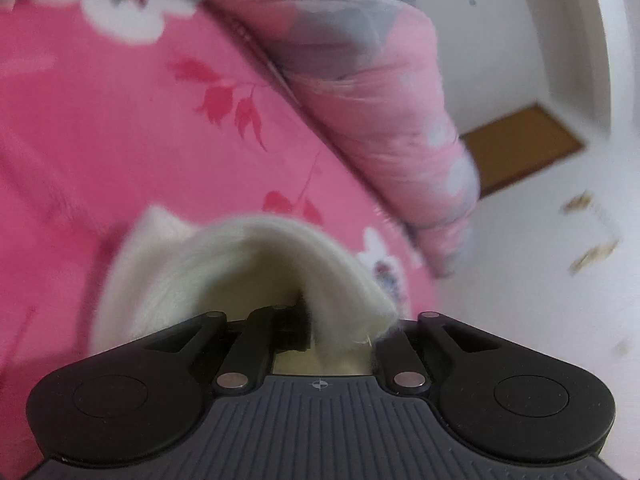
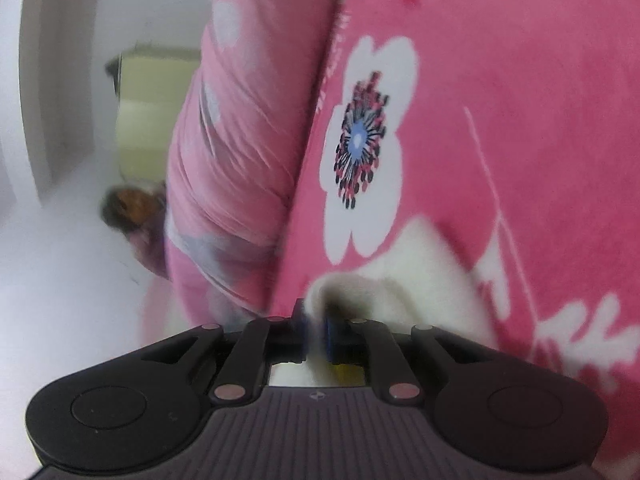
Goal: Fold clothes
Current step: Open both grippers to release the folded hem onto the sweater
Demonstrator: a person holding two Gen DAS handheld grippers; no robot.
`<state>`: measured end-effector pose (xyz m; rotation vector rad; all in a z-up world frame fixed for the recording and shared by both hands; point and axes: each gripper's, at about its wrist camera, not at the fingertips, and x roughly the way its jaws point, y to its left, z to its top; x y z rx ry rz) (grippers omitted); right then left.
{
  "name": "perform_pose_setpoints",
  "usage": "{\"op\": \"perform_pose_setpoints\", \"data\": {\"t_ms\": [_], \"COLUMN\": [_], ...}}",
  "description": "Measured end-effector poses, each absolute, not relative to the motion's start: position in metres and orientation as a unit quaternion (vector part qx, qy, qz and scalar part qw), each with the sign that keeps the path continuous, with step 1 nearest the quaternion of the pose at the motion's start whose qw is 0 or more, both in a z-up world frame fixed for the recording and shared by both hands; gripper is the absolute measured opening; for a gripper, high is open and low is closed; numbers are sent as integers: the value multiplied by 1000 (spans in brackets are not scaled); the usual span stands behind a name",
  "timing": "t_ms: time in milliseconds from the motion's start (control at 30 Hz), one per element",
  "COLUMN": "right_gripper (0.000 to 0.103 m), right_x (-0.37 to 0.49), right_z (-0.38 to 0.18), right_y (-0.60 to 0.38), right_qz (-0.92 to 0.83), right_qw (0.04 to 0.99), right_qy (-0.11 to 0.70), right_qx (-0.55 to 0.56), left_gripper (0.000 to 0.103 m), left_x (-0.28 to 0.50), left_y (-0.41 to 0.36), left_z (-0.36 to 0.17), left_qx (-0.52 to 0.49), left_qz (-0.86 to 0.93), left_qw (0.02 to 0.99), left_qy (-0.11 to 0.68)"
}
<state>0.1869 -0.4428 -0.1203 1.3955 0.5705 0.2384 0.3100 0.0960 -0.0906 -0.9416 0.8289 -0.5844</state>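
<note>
The left tool [image 1: 316, 328] has a dark grey ribbed body with a small crosshair mark at its front edge. Two rounded black lobes flank it, each bearing a shallow round disc. Black link arms run forward from silver rivets to the black fingers [image 1: 294, 330].

The right tool [image 2: 318, 336] is built alike: ribbed grey body, black lobes, pinkish-silver rivets. Its fingers [image 2: 334, 334] carry blue pads, with a yellow patch just behind them.

A home bedroom: pink flowered bedsheet [image 1: 120, 128], rolled quilt [image 1: 380, 92] (white walls).
</note>
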Motion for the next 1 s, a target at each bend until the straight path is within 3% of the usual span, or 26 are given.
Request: {"op": "perform_pose_setpoints", "data": {"t_ms": [200,300,367,500,633,833,1000], "right_gripper": [11,24,44,46,46,47,46], "right_x": [184,179,170,153,134,97,78], "right_z": [-158,-163,-159,-149,-128,-78,-49], "right_y": [-460,-464,-469,-478,-476,-460,-433], "right_qz": [146,142,122,88,68,14,-8], "right_qw": [626,602,604,610,649,778,865], "right_qy": [211,183,152,129,163,251,294], "right_qx": [736,764,773,777,740,576,406], "left_gripper": [29,36,41,50,50,53,53], "left_x": [316,316,312,302,285,216,164], "left_y": [112,118,120,131,144,153,139], "left_z": [-117,-119,-113,-95,-67,-26,-43], "left_qx": [-588,-630,-636,-645,-609,-415,-292], "left_qz": [-276,-264,-255,-249,-236,-215,-202], "left_qw": [660,628,630,645,689,816,857], "left_qy": [377,373,365,325,313,340,374]}}
